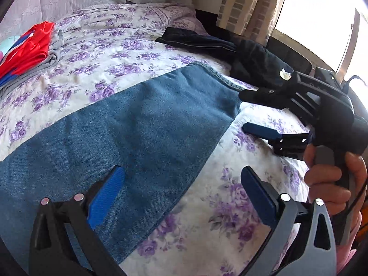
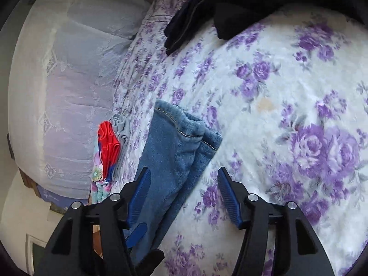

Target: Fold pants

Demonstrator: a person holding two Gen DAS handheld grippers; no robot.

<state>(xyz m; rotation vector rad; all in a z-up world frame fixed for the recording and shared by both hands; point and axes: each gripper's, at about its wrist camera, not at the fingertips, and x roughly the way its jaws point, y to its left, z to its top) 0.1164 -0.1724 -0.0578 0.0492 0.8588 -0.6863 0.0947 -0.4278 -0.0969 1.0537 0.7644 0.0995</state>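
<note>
The jeans (image 1: 128, 124) lie flat on the floral bedspread (image 1: 230, 218), both legs stacked one on the other and running diagonally across the bed. The hem end (image 2: 186, 124) points toward the headboard side; in the right wrist view the two cuffs sit one over the other, slightly offset. This arrangement suggests the lengthwise fold is done and a crosswise fold is the step in hand, though that is a judgement.

The left gripper (image 1: 181, 188) hovers above the long edge of the denim with its jaws spread wide. One blue pad (image 1: 108, 197) stands over the cloth, the other pad (image 1: 257, 195) over bare bedspread. Nothing is pinched; contact with the fabric cannot be confirmed.

The right gripper (image 2: 184, 197), also seen from the left wrist view (image 1: 257, 112), sits by the hem corner, held by a hand (image 1: 331, 179) on its grip. Its jaws stand partly open, straddling the edge of the leg, and the pads do not appear to press the cloth. Placement at the hem fits an intent to lift that end and carry it over.

Further out, a dark garment (image 1: 230, 50) lies near the window side, and a small pile with red cloth (image 1: 30, 43) on top rests at the far left. Pillows (image 2: 69, 73) stand beyond.
</note>
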